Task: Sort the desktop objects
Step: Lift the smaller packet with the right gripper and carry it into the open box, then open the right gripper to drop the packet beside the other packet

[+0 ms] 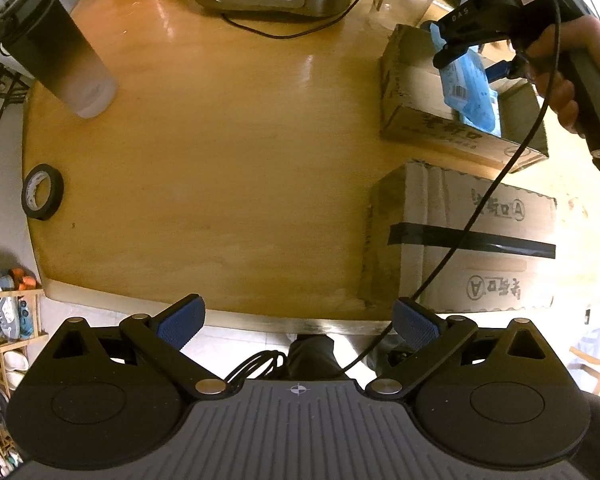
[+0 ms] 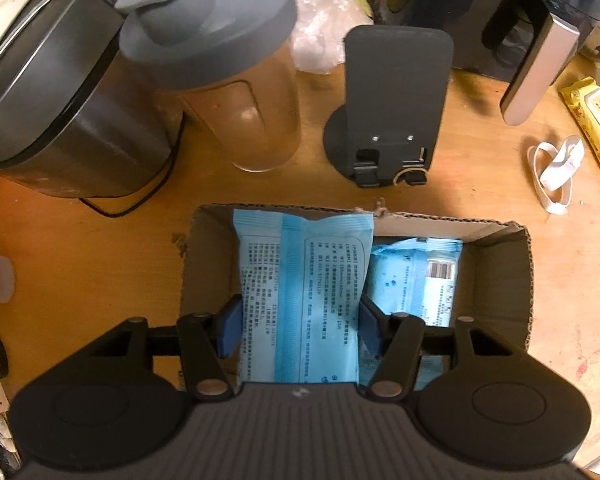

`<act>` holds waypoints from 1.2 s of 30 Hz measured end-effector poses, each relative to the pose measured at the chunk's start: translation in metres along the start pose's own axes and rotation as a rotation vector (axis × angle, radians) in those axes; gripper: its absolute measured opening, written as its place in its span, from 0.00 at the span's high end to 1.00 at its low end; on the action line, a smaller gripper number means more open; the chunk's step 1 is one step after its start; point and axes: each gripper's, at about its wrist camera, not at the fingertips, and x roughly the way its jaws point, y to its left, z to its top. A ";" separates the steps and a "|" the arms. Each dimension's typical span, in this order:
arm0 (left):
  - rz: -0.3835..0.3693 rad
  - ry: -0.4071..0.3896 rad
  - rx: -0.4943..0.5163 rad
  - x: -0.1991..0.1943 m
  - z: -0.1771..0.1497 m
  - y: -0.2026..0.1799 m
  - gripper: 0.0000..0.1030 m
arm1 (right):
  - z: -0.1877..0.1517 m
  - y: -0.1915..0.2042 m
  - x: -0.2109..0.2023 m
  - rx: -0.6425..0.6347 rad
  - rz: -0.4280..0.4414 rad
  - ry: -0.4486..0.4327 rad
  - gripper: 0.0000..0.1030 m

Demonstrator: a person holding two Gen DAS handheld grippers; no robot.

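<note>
My right fingers [image 2: 298,330] pinched a blue wipes packet [image 2: 304,300] above the open carton [image 2: 496,248] near the desk's [image 1: 220,140] right edge; my left fingers [image 1: 298,320] hung wide, empty. Released askew, it risked lodging on the packed one [image 2: 420,276].

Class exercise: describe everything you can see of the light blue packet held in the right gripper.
The light blue plastic packet is a soft, flat, sealed pouch with a darker blue centre stripe and small printed text. The right gripper clamps its two sides with blue pads. It hangs over the open brown cardboard box, where a second similar blue packet with a barcode label already lies.
</note>
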 end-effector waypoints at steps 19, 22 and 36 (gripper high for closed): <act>0.008 0.005 -0.024 0.002 0.001 0.010 0.00 | 0.009 0.023 0.021 -0.008 -0.007 0.020 0.45; 0.009 0.008 -0.030 0.003 0.002 0.012 0.00 | 0.009 0.023 0.027 -0.007 -0.007 0.024 0.45; 0.014 0.012 -0.043 0.003 0.006 0.015 0.00 | 0.005 0.027 0.053 -0.016 -0.019 0.050 0.09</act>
